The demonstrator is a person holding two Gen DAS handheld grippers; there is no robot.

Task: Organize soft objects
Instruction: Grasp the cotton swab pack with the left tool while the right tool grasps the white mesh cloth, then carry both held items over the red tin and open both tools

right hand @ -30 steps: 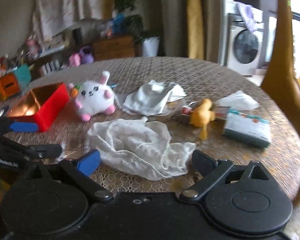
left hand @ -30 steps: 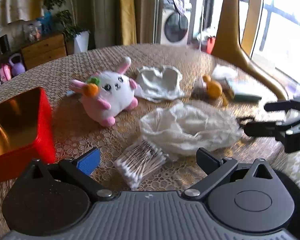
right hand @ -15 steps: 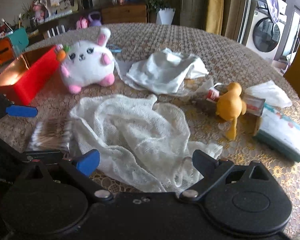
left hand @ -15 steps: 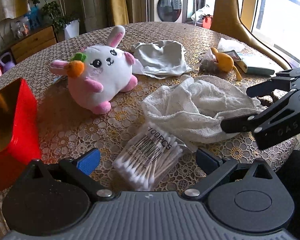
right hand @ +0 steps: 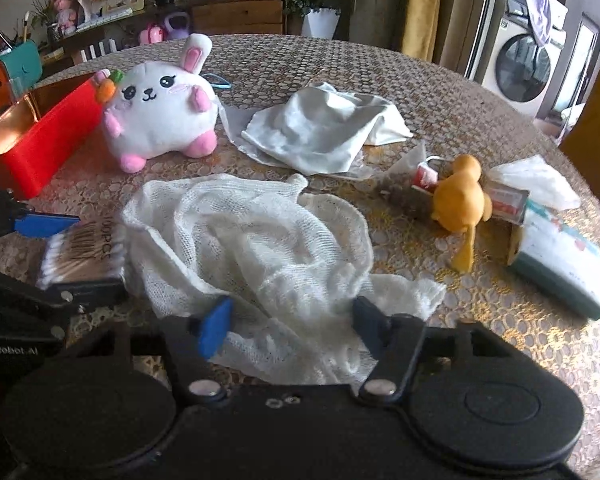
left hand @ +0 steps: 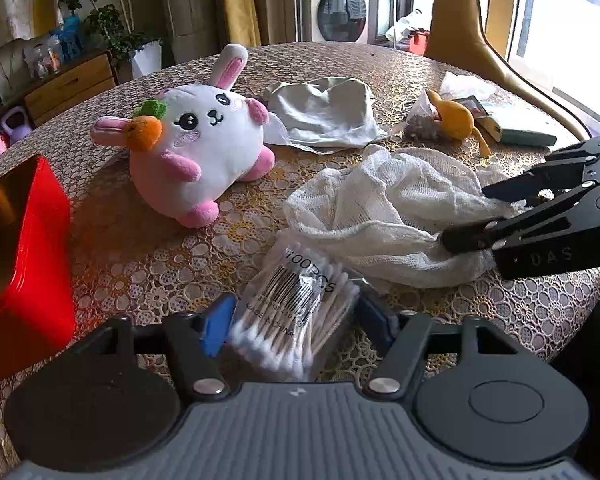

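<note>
A clear pack of cotton swabs (left hand: 296, 300) lies between the blue pads of my left gripper (left hand: 296, 324). The jaws are closing and both pads touch its sides. A crumpled white gauze cloth (right hand: 252, 240) is spread in front of my right gripper (right hand: 292, 320), whose jaws are closing with loose folds between them, not pinched. In the left wrist view the right gripper (left hand: 472, 216) reaches into the cloth's right edge. A white and pink plush bunny (left hand: 196, 140) sits upright behind, next to a grey-white cloth (left hand: 324, 112).
A red box (left hand: 32, 248) stands open at the left on the round lace-covered table (left hand: 140, 248). At the right lie a yellow duck toy (right hand: 460, 200), a small packet, a tissue (right hand: 532, 180) and a teal-edged packet (right hand: 560, 260). The table edge is near on the right.
Both grippers came down and forward over the table. Their jaws then narrowed from wide open, the left around the swab pack, the right over the gauze cloth.
</note>
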